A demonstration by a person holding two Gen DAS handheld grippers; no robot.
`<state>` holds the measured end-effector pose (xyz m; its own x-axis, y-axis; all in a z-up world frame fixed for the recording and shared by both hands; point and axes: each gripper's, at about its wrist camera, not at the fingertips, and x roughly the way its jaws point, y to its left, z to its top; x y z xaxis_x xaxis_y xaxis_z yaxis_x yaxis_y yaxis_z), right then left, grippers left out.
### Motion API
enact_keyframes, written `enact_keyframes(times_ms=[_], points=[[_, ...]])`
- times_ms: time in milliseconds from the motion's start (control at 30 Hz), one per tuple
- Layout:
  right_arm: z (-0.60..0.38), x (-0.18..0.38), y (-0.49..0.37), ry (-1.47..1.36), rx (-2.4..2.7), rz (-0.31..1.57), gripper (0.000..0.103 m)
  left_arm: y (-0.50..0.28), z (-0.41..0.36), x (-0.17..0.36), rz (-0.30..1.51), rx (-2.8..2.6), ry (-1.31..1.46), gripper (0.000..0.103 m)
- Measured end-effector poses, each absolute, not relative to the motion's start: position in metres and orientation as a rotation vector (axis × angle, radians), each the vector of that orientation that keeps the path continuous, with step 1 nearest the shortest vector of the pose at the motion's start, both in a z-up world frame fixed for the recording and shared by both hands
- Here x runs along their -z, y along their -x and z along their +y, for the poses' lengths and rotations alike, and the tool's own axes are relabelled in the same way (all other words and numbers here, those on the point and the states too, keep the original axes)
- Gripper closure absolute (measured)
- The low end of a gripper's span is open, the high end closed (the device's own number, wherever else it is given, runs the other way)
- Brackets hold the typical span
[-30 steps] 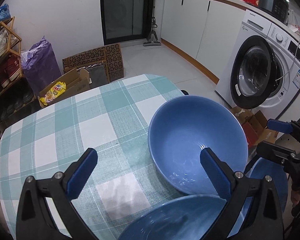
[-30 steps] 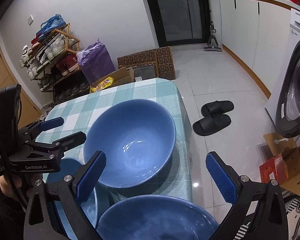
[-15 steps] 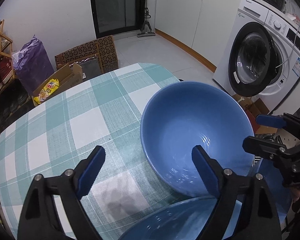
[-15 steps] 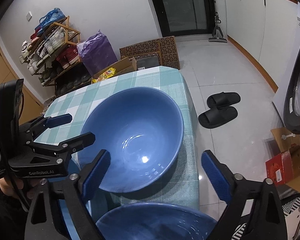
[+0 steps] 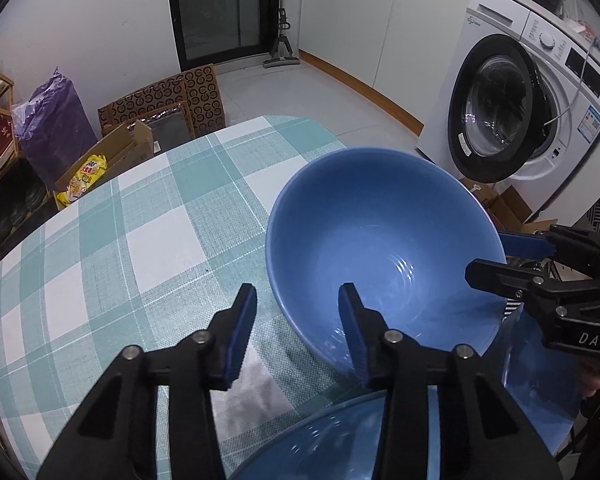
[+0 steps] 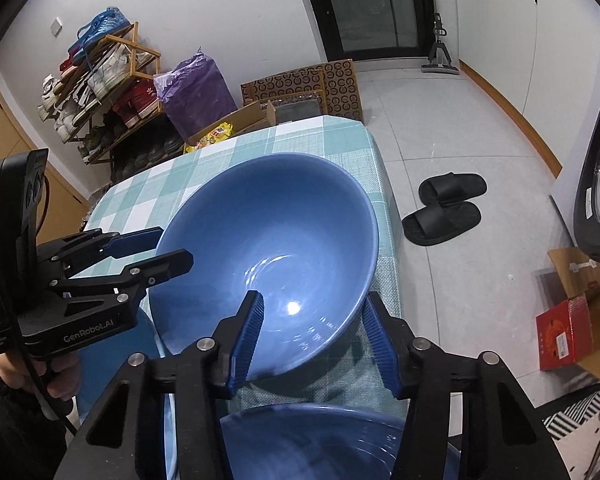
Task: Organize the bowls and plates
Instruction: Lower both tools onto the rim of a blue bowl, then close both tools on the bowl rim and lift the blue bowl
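A large blue bowl point(image 5: 380, 240) point(image 6: 268, 232) stands on the checked tablecloth point(image 5: 140, 248). My left gripper point(image 5: 297, 292) straddles its near-left rim, one finger on the cloth side and the other inside the bowl. Its jaws are closing, and a gap still shows beside the wall. My right gripper point(image 6: 314, 298) straddles the near-right rim in the same way, also closing without a clear press. Each gripper shows in the other's view: the right gripper point(image 5: 486, 256) and the left gripper point(image 6: 175, 246). A second blue bowl point(image 5: 340, 444) point(image 6: 312, 440) sits just below the fingers.
A third blue dish point(image 5: 540, 380) point(image 6: 146, 340) lies under the far gripper in each view. The table's right edge point(image 6: 388, 240) drops to the floor, where black slippers point(image 6: 444, 208) lie. A washing machine point(image 5: 520, 112) and cardboard boxes point(image 6: 572, 320) stand nearby.
Both grippers' jaws have narrowed from wide open to a close straddle of the big bowl's rim. The bowl looms larger in both views, and the right gripper has sunk a little.
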<state>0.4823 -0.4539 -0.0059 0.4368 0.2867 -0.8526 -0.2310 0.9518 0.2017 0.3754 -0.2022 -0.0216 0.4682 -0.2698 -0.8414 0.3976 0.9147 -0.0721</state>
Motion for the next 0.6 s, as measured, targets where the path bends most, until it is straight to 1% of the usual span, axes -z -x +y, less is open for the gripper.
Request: enact_keyframes(times_ms=[33,67,100,233,300,400,600], points=[[-0.4548,0.0057,-0.4823,-0.056,-0.321,1.069,0.052,-0.3748,-0.2024,0.0212,1.000,0.414,-0.140,0.067],[-0.4548,0.0055,-0.4823,-0.056,-0.321,1.067,0.052,-0.3745,-0.2030,0.0210,0.997,0.416,-0.142,0.071],[-0.4555,0.0055,-0.4823,-0.055,-0.318,1.065,0.055,-0.3742,-0.2041,0.0209,0.997,0.417,-0.147,0.072],[-0.4569,0.0054,-0.4811,-0.045,-0.305,1.063,0.058,-0.3732,-0.2058,0.0203,0.990,0.409,-0.163,0.074],[-0.4575,0.0055,-0.4803,-0.040,-0.302,1.061,0.060,-0.3735,-0.2052,0.0199,0.987,0.404,-0.166,0.078],[-0.4580,0.0056,-0.4796,-0.034,-0.295,1.059,0.061,-0.3740,-0.2036,0.0194,0.992,0.404,-0.157,0.080],[-0.4586,0.0016,-0.4785,-0.029,-0.286,1.042,0.062,-0.3727,-0.2043,0.0161,0.976,0.402,-0.158,0.081]])
